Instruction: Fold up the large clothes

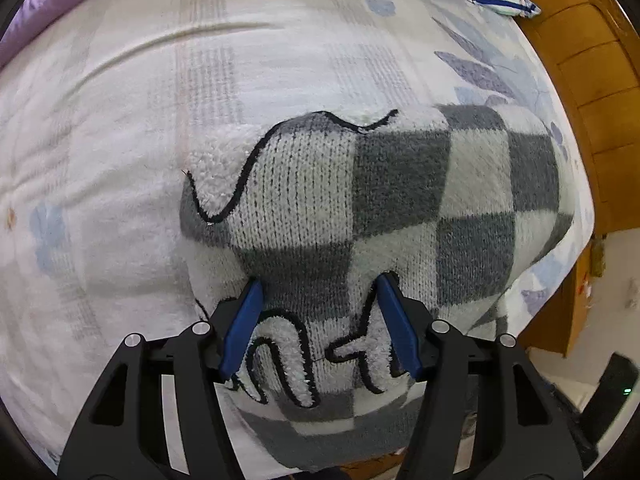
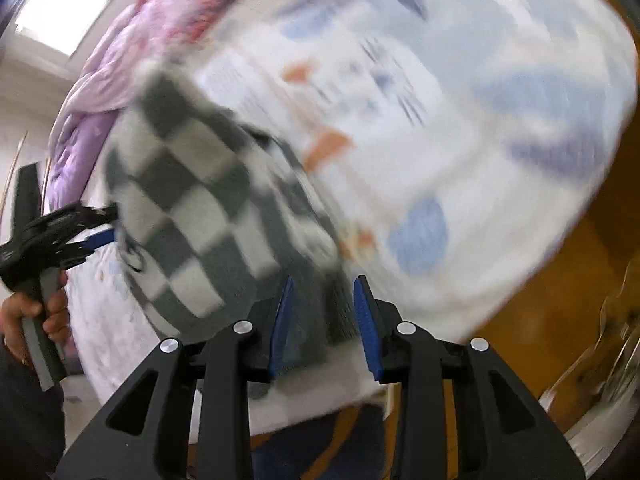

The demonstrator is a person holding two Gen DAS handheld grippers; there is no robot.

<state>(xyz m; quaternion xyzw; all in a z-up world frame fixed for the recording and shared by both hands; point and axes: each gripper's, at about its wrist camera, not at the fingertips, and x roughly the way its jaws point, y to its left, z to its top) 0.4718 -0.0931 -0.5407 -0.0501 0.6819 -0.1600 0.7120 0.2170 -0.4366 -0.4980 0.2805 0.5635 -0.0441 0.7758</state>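
Checkered sweater lies folded on the bed, left gripper spread above it, right gripper parted around its edge, so I judge smoothing comes next.

You can't read a full word anywhere. The only lettering is the white fleecy script outlined in black on the grey-and-white checked garment, and you see only part of it, looping strokes that spell nothing you can make out; the right wrist view is too blurred for any text
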